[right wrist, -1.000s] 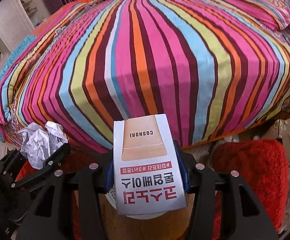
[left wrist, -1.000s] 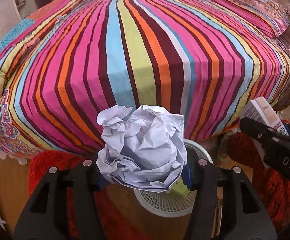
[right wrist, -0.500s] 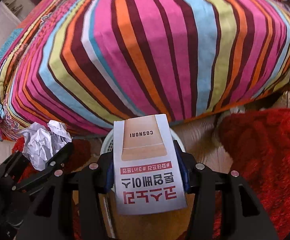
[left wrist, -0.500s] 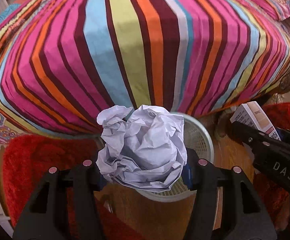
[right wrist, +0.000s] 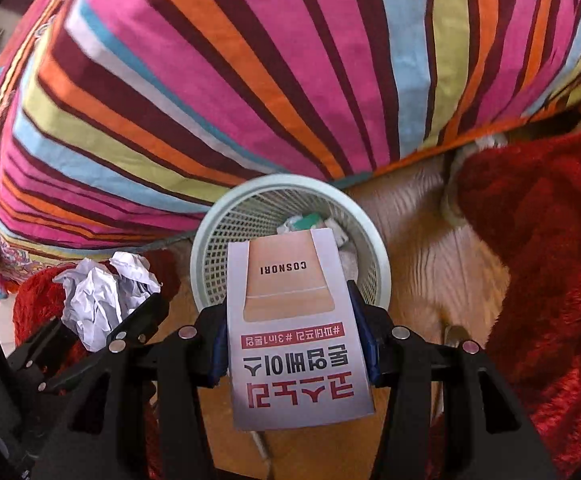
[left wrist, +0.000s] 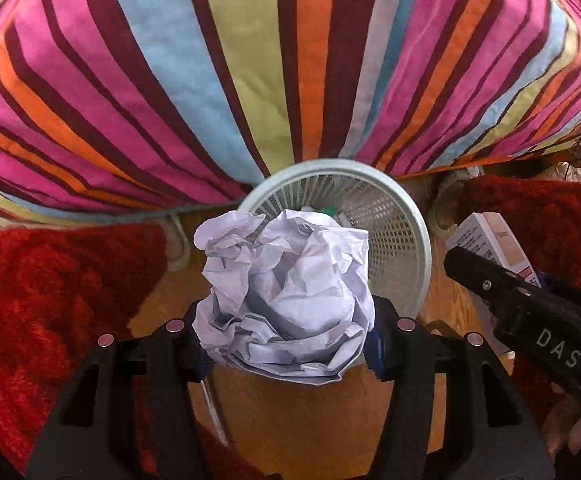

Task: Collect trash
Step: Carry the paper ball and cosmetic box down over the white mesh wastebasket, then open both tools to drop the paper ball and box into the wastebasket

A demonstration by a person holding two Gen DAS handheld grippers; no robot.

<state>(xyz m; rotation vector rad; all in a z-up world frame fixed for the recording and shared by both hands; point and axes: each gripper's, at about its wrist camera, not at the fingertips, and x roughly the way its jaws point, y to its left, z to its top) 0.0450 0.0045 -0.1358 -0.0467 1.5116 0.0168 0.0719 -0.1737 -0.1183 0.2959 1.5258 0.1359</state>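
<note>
Left wrist view: left gripper (left wrist: 286, 344) points down, jaws clamped on a crumpled ball of white paper (left wrist: 286, 296). The blue pads press into the ball's sides. Directly beyond the paper, partly hidden by it, sits a round pale-green mesh wastebasket (left wrist: 406, 216) on a wooden floor (left wrist: 302, 420). A few scraps, one green, show inside the wastebasket near its far wall. The far rim of the wastebasket lies against the hanging edge of a striped bedspread (left wrist: 250, 60), banded in pink, maroon, orange, blue and yellow-green. A shaggy red rug (left wrist: 42, 304) lies left of the wastebasket; more red pile lies to its right.

Right of the wastebasket in the same view, the right gripper (left wrist: 530, 280) enters from the edge, black, lettered "DAS", carrying a small box. Fingertips (left wrist: 566, 432) of a hand show beneath it.

Right wrist view: right gripper (right wrist: 294, 344), jaws narrow and closed on a flat white cardboard box (right wrist: 294, 332), gripped by its long sides. Print reads "COSNORI", upside down, with red Korean lettering below. The box's far end overlaps the near rim of the wastebasket (right wrist: 210, 232); green and white scraps lie inside. Left of the wastebasket, the left gripper (right wrist: 102, 332) with the paper ball (right wrist: 98, 292) hangs over the red rug (right wrist: 34, 300).
</note>
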